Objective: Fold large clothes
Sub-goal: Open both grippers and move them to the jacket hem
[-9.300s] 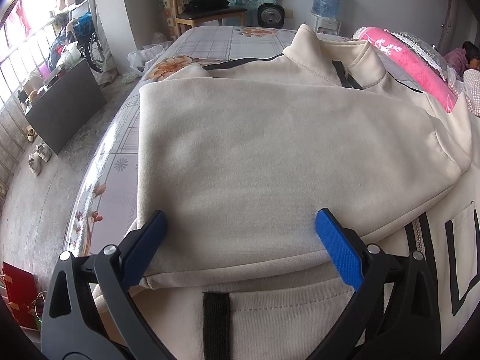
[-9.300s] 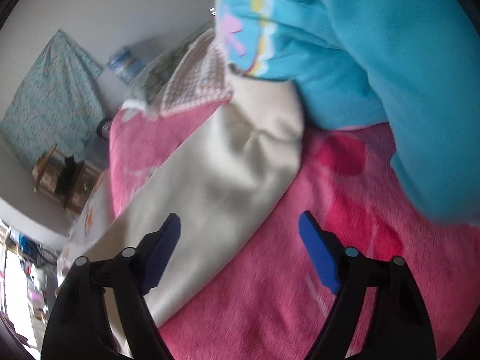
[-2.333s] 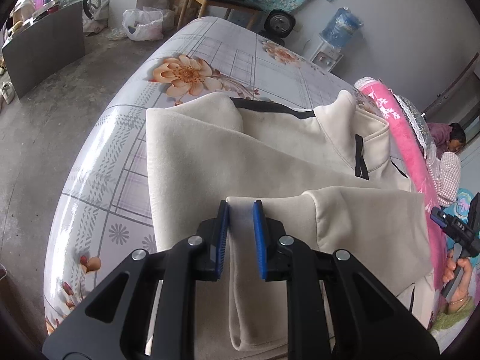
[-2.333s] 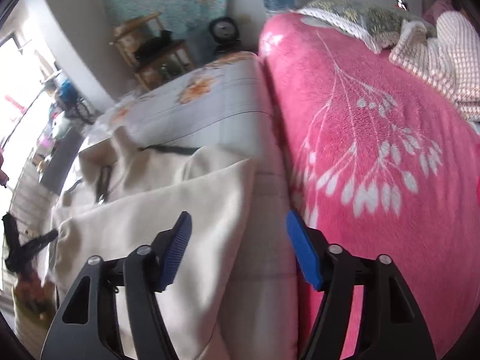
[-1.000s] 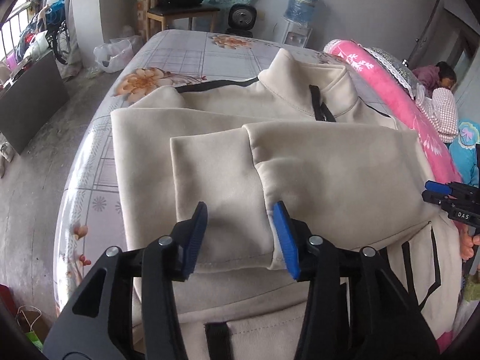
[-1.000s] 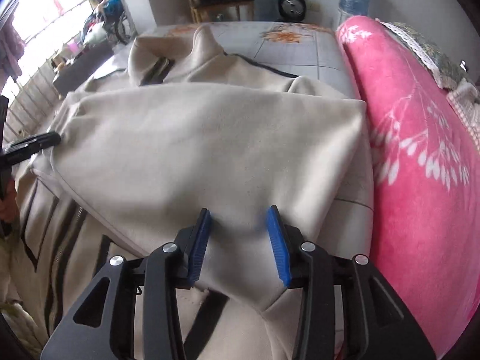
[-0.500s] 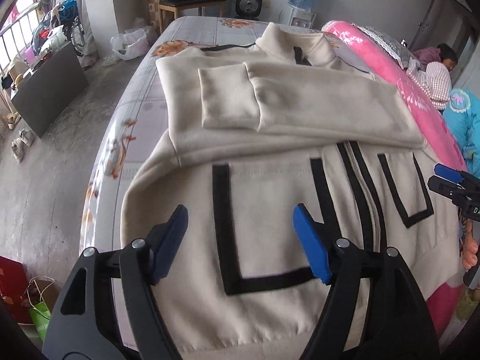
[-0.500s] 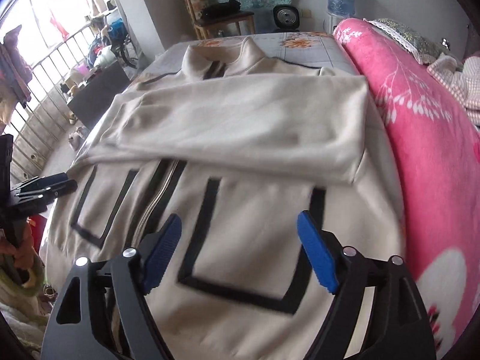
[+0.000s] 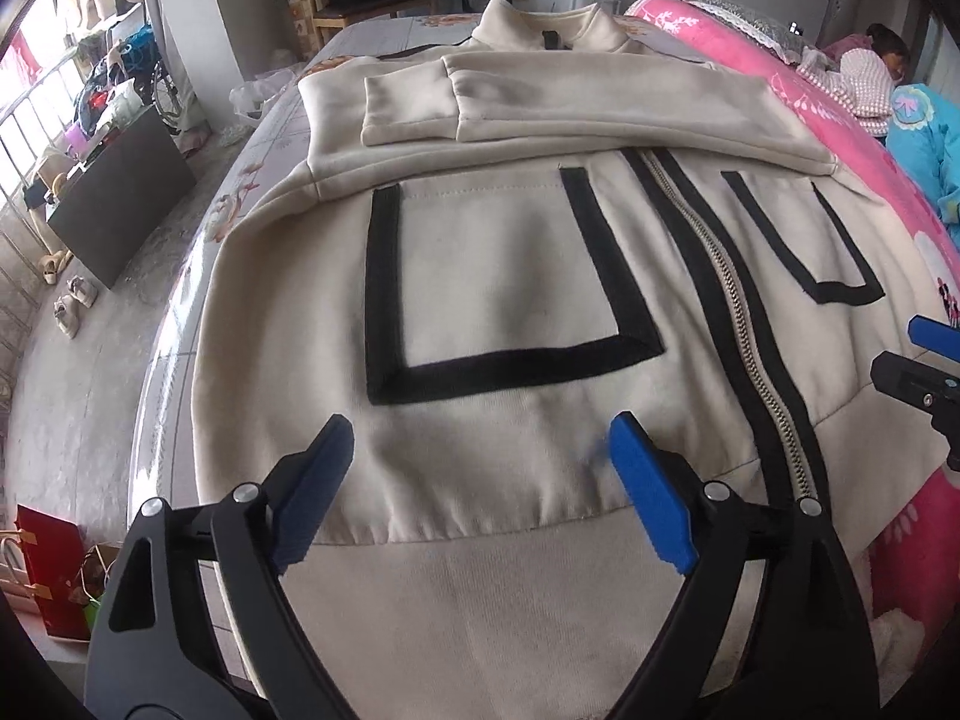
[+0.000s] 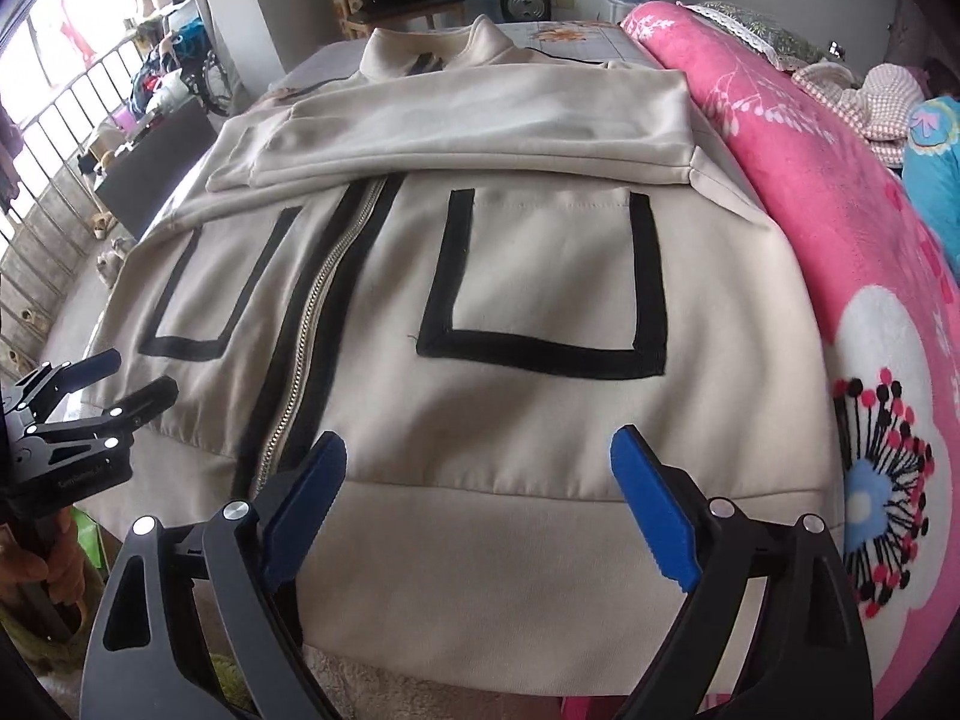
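A cream zip-up jacket (image 9: 510, 276) with black-edged pockets lies front up on the bed, with both sleeves (image 9: 540, 108) folded across its chest. My left gripper (image 9: 480, 423) hovers over the hem band below the left pocket. Its jaws are opening and nothing is pinched between the pads. In the right wrist view the same jacket (image 10: 540, 276) fills the frame. My right gripper (image 10: 480, 438) hangs over the hem below the other pocket, its jaws also opening and holding nothing. Each gripper shows at the edge of the other's view: right gripper (image 9: 924, 360), left gripper (image 10: 90, 396).
A pink flowered blanket (image 10: 840, 240) runs along the jacket's right side, and a person (image 9: 870, 72) lies at its far end. The floor drops off on the left, with a dark cabinet (image 9: 120, 192) and a red bag (image 9: 48, 576). A chair and a fan stand behind the bed.
Both grippers have drawn back from the folded sleeves to the jacket's hem. Their jaws have spread from a narrow gap to wide. The sleeves stay folded across the chest.
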A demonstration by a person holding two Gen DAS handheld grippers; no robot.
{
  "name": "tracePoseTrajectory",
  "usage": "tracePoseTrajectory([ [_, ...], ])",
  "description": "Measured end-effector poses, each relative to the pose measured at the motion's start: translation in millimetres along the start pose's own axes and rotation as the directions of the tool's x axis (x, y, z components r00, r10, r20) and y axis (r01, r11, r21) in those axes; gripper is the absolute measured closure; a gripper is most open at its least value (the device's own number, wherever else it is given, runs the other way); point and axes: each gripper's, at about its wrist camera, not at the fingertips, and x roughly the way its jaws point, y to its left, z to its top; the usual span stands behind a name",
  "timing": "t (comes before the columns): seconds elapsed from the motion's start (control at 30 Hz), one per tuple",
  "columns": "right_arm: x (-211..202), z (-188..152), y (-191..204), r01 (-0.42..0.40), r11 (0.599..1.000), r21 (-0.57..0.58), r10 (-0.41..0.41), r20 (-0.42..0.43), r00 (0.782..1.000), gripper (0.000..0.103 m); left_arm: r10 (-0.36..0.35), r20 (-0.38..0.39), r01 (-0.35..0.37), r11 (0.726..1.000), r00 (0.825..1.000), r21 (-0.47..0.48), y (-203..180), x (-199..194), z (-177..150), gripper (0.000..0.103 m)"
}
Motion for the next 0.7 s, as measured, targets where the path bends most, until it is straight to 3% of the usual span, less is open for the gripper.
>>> tracePoseTrajectory([
  [0.2, 17.6, 0.9, 8.6, 0.034, 0.999, -0.038, -0.034, 0.002, 0.999, 0.013, -0.004, -0.009, 0.004, 0.998, 1.000, -0.061, 8.7, 7.9, -1.6, 0.014],
  [0.4, 32.6, -0.7, 11.4, 0.028, 0.999, -0.019, -0.028, 0.004, 1.000, 0.007, -0.005, 0.008, 0.006, 0.998, 1.000, -0.062, 9.8, 6.2, -4.1, 0.013],
  [0.53, 34.0, -3.6, 7.6, 0.003, 1.000, 0.007, -0.004, 0.017, 1.000, 0.006, -0.022, 0.059, 0.028, 0.994, 0.998, -0.101, 23.8, -8.7, -12.0, 0.013],
  [0.7, 33.9, -4.8, 8.7, 0.002, 1.000, 0.006, -0.002, 0.033, 0.999, 0.006, 0.007, 0.117, 0.011, 0.988, 0.993, -0.152, 51.8, -30.5, -39.9, 0.013],
])
